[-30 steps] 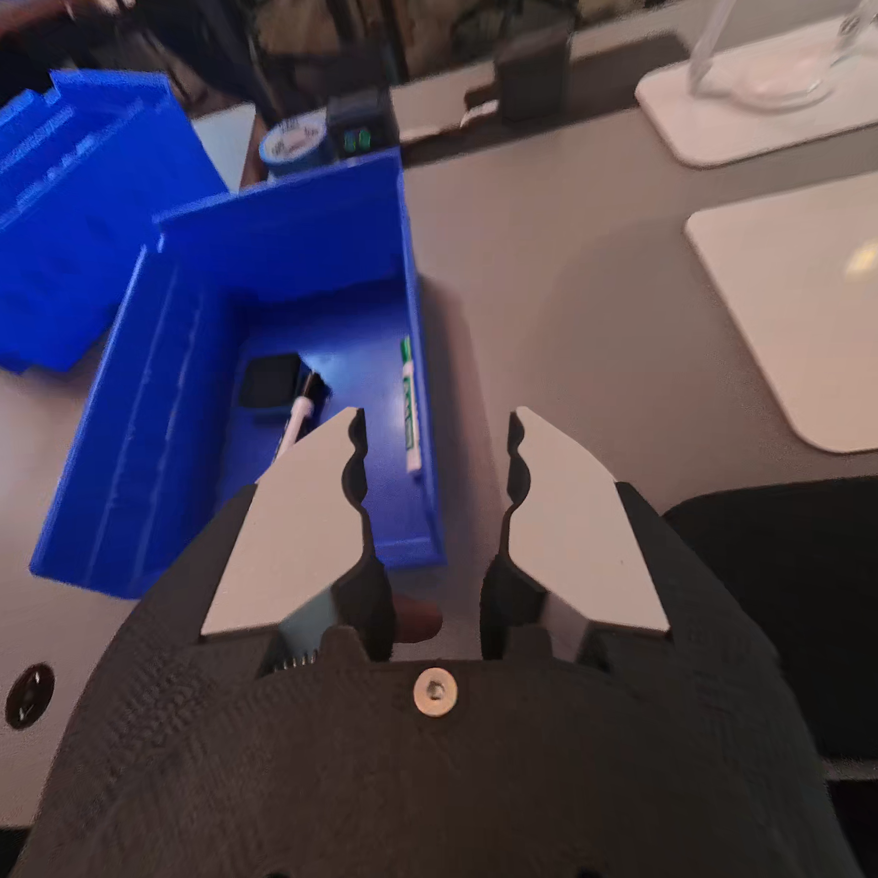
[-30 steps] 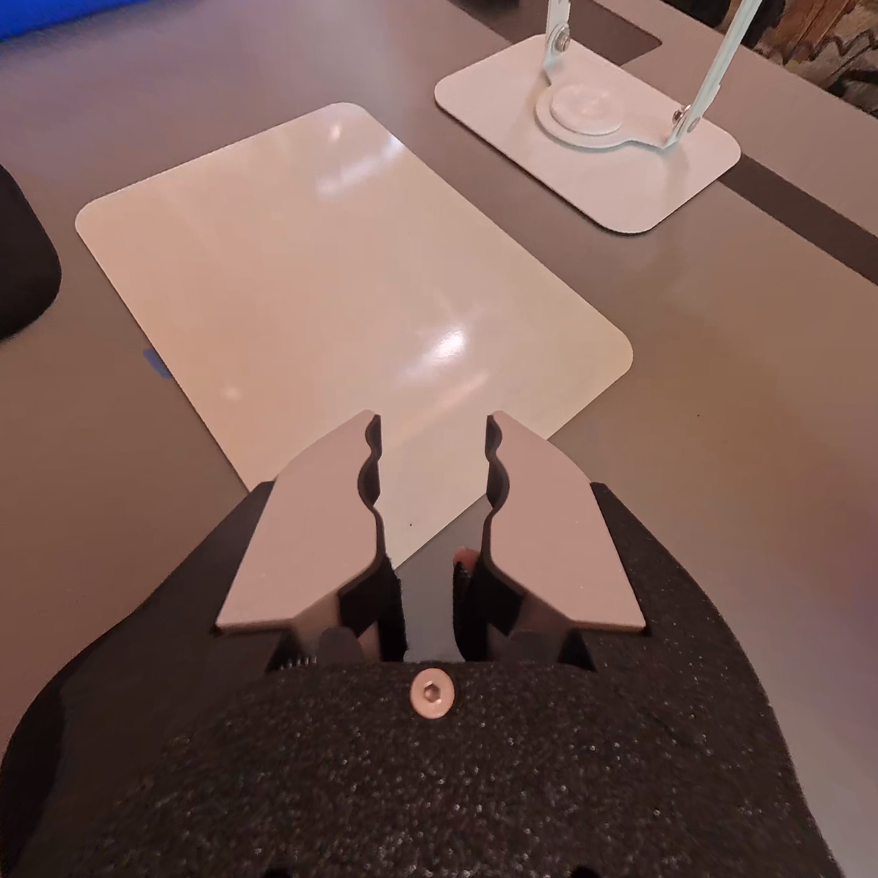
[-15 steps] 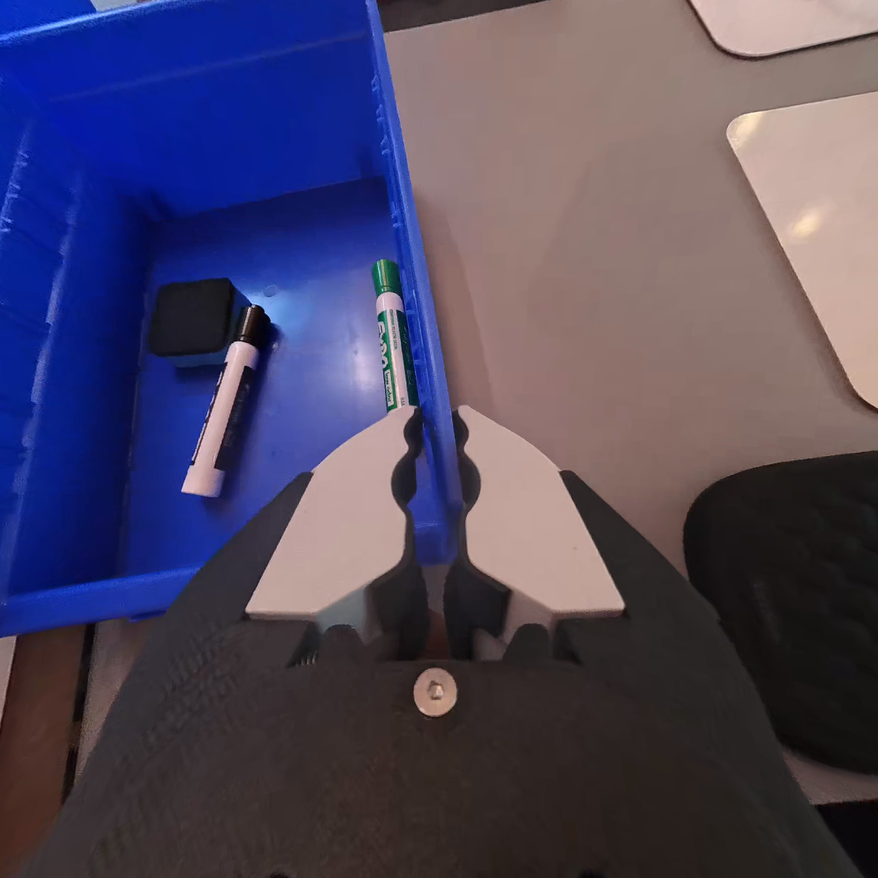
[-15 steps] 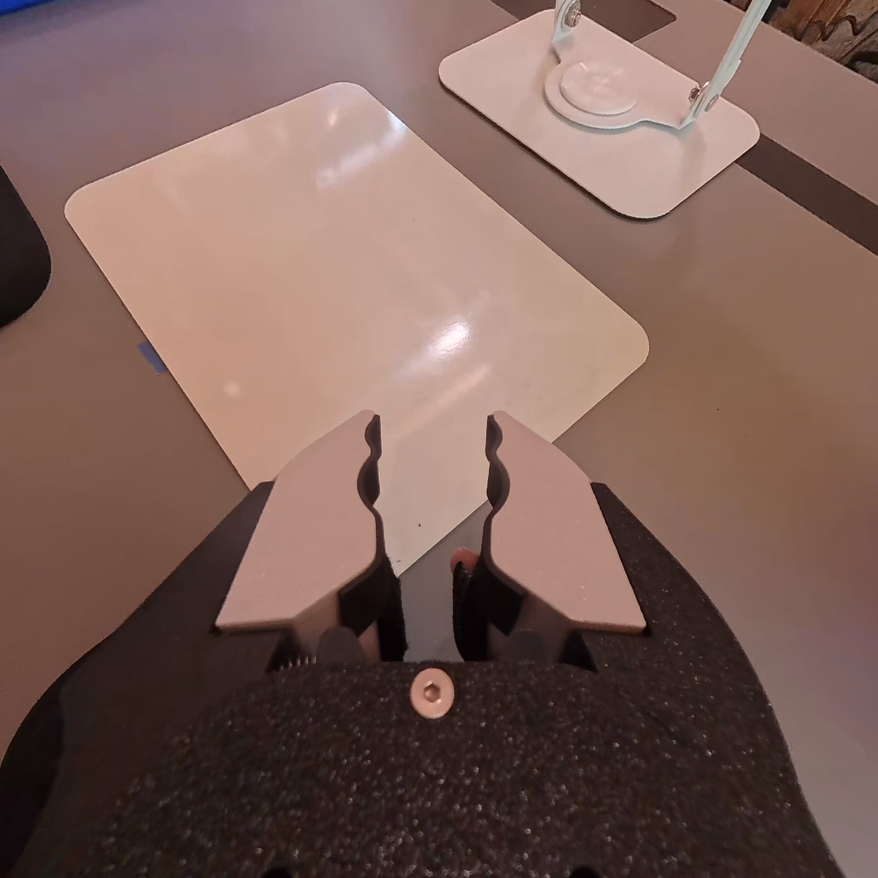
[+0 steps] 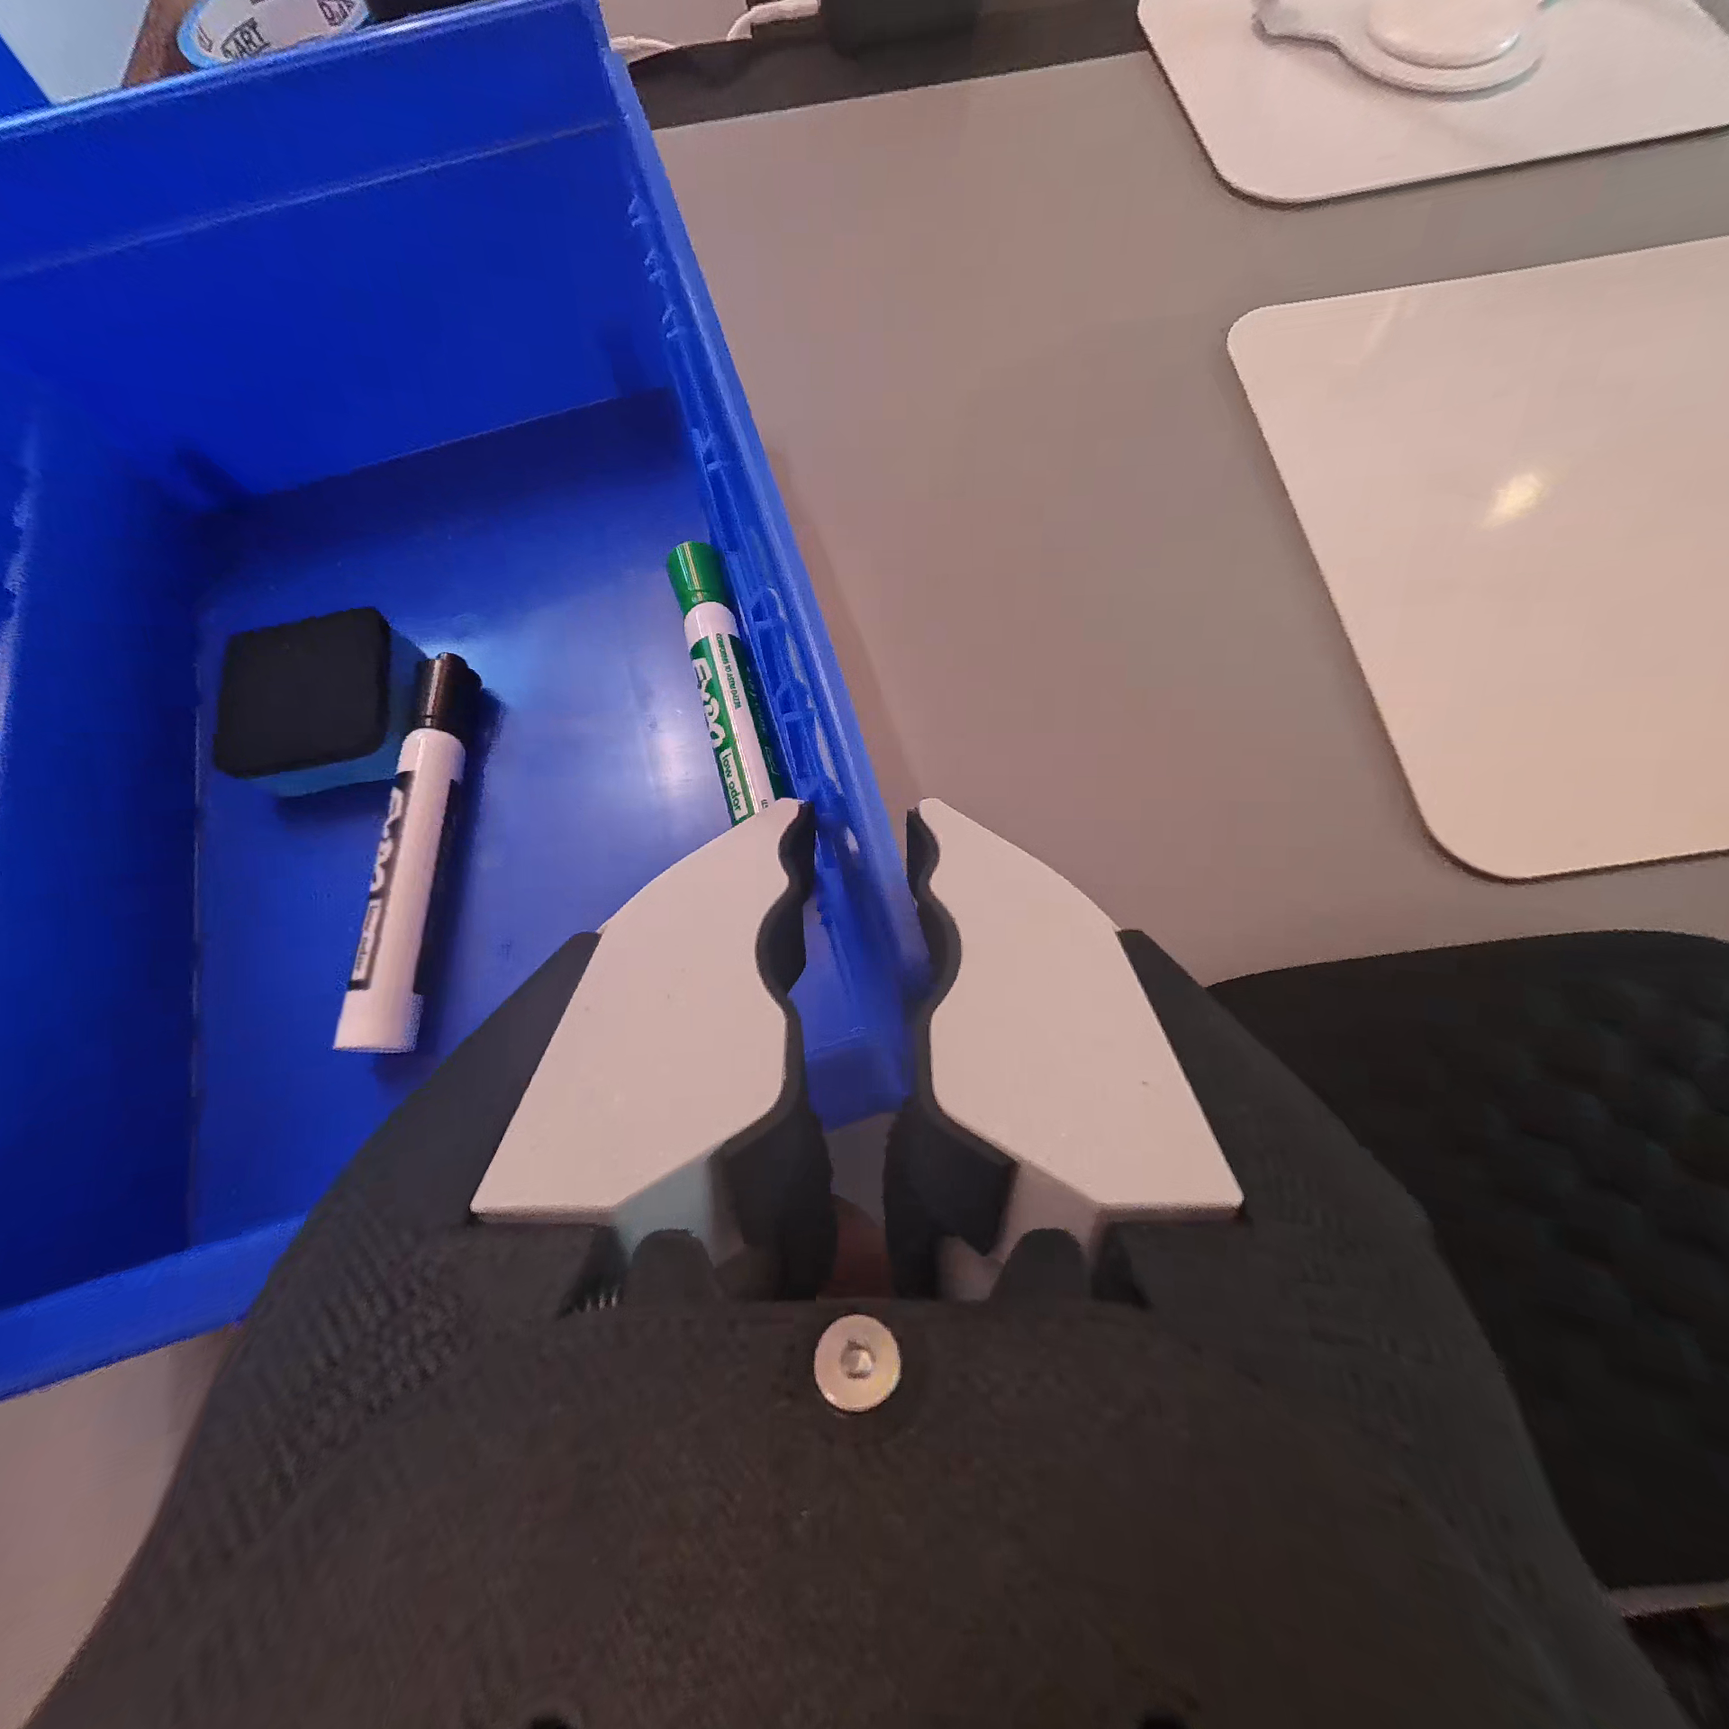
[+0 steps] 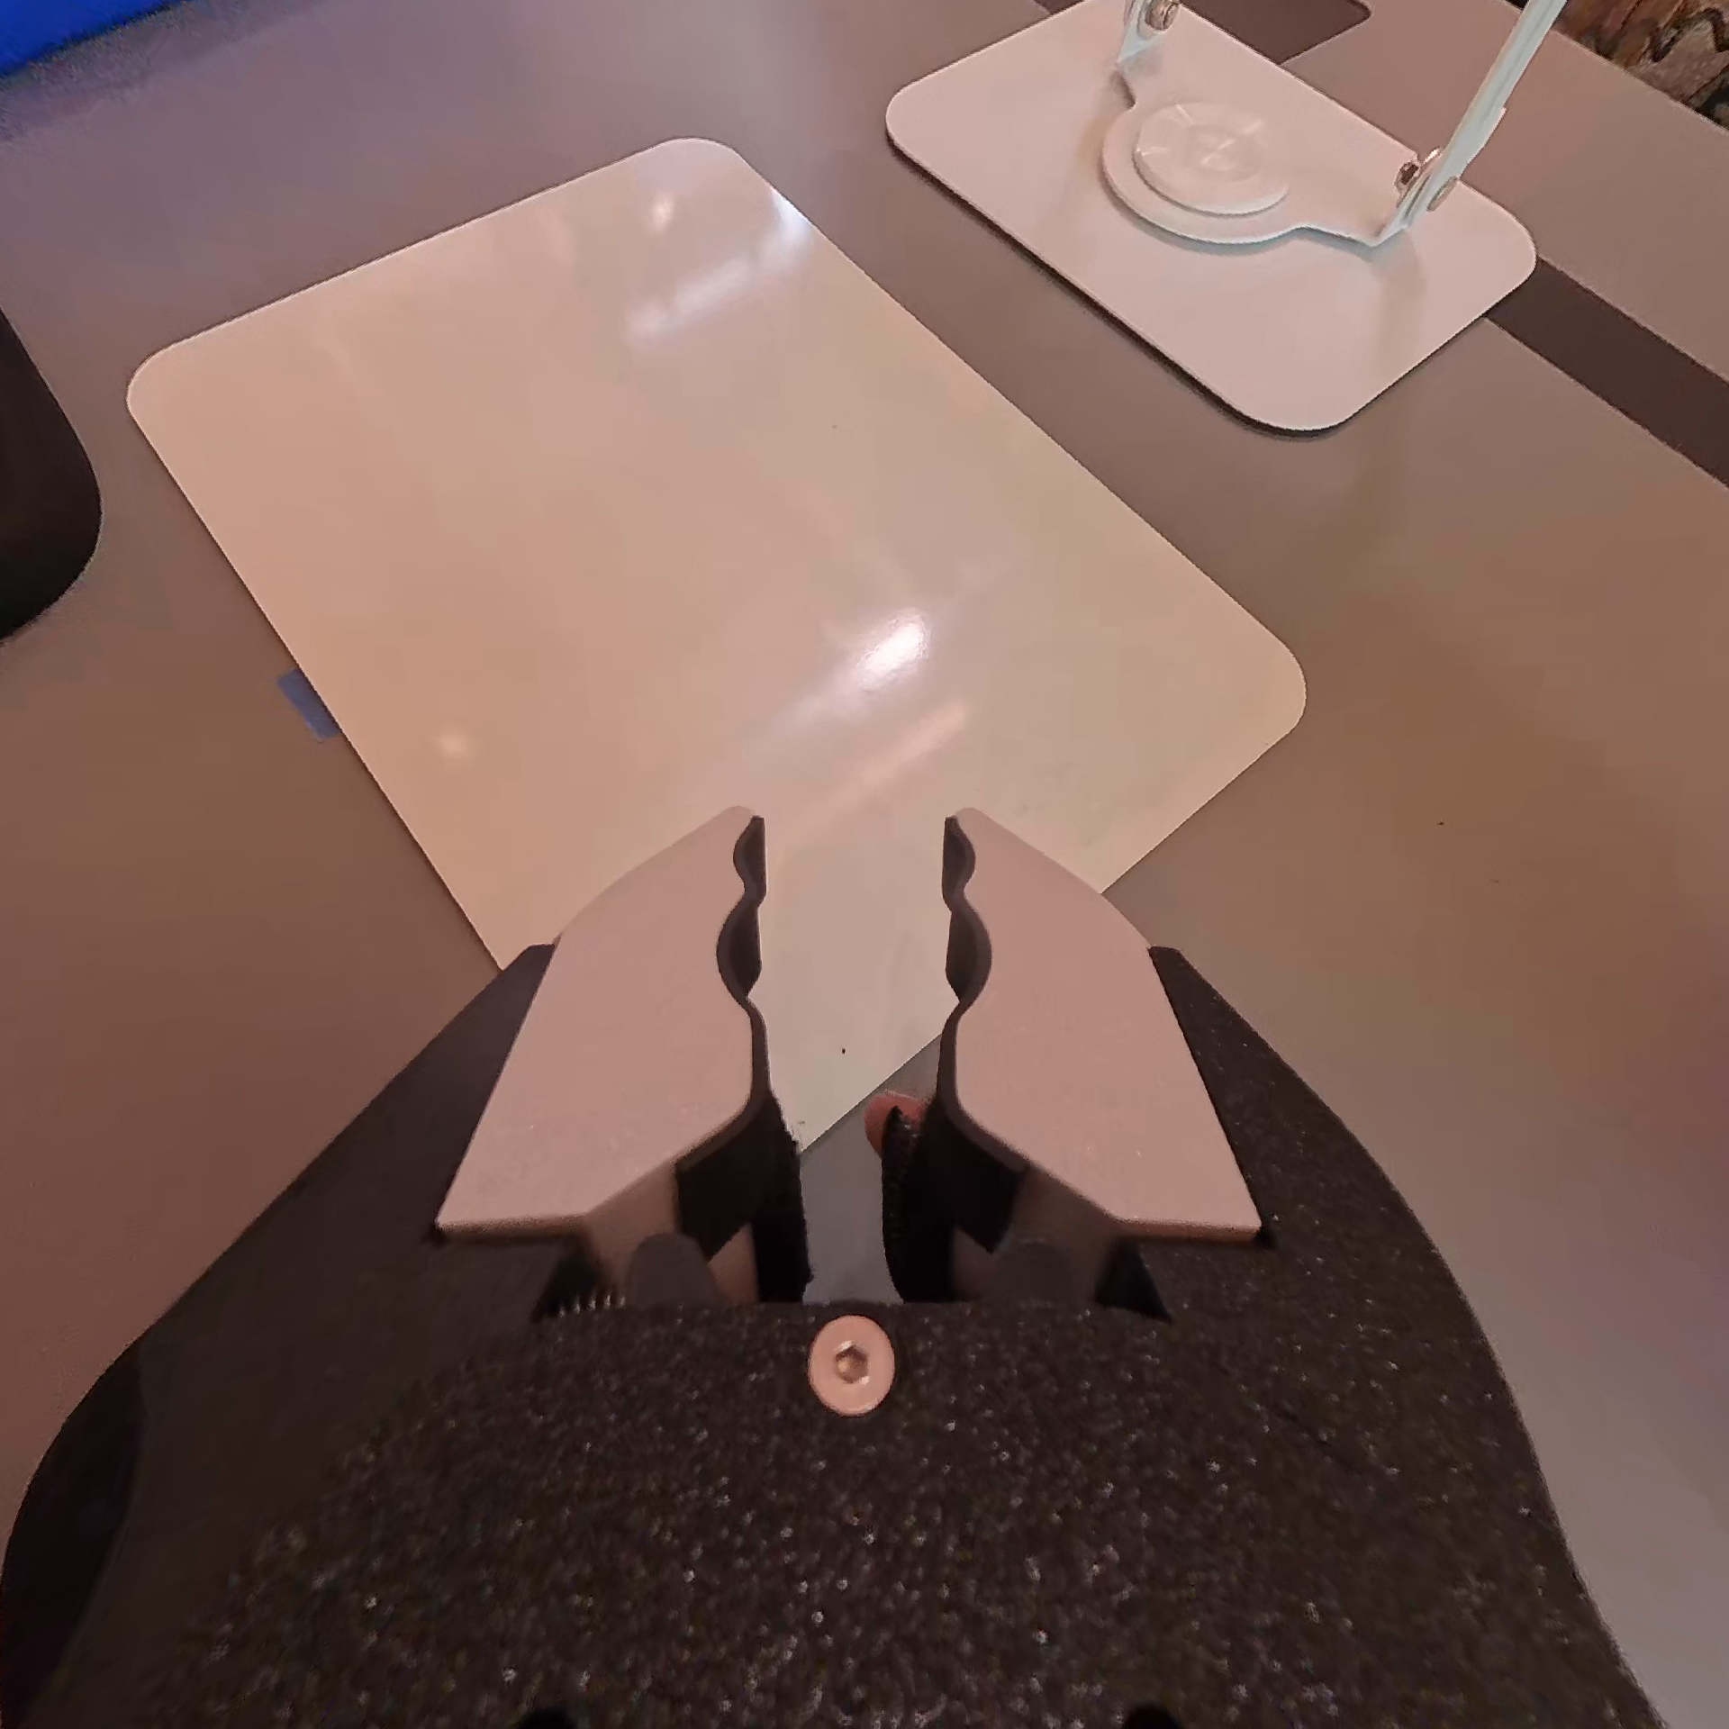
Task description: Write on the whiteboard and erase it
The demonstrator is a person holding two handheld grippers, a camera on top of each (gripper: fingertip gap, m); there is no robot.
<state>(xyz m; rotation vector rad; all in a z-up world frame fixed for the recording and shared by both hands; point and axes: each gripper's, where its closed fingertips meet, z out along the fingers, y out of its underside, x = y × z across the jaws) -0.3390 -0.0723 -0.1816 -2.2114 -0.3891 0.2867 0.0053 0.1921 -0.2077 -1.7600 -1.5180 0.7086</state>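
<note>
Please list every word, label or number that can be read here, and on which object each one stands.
I do not copy writing out; this is where it stands.
Green marker, against the right wall of the blue bin: printed label on the barrel.
Black marker, same bin: printed label on the barrel.
Tape roll, behind the bin: print, partly cut off.
Whiteboard: no writing.

Dim warm indoor light, glare spots on the glossy whiteboard (image 6: 711, 561), soft shadows, wide-angle edge bending, sharp focus
</note>
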